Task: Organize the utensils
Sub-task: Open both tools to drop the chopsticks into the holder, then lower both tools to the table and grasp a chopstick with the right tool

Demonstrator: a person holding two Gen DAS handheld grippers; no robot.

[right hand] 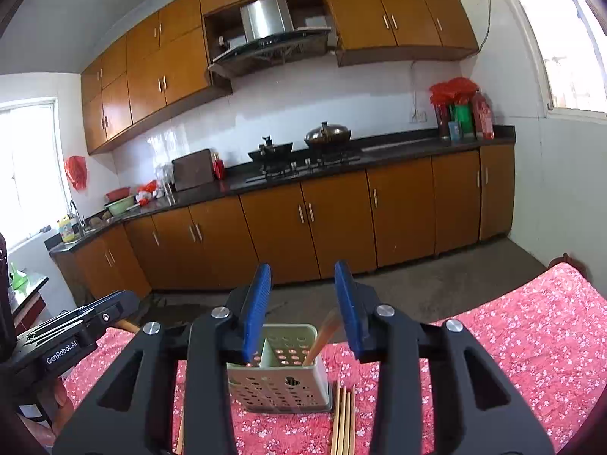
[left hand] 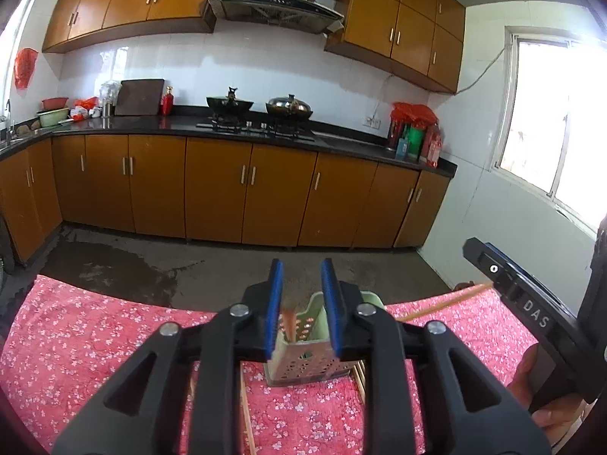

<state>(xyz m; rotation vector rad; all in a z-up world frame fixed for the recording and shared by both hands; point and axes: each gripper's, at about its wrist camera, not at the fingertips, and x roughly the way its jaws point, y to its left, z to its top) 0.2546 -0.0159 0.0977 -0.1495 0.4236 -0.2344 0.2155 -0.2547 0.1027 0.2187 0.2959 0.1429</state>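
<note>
Right wrist view: right gripper (right hand: 301, 303) and left gripper (left hand: 301, 309) hover with jaws apart, empty, above the green perforated holder (right hand: 280, 377). Loose chopsticks (right hand: 343, 421) lie beside it; grip one near midlength, tilt upright.

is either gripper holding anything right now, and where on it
No. The left gripper and the right gripper are both open and empty above the holder; chopsticks lie on the cloth.
</note>
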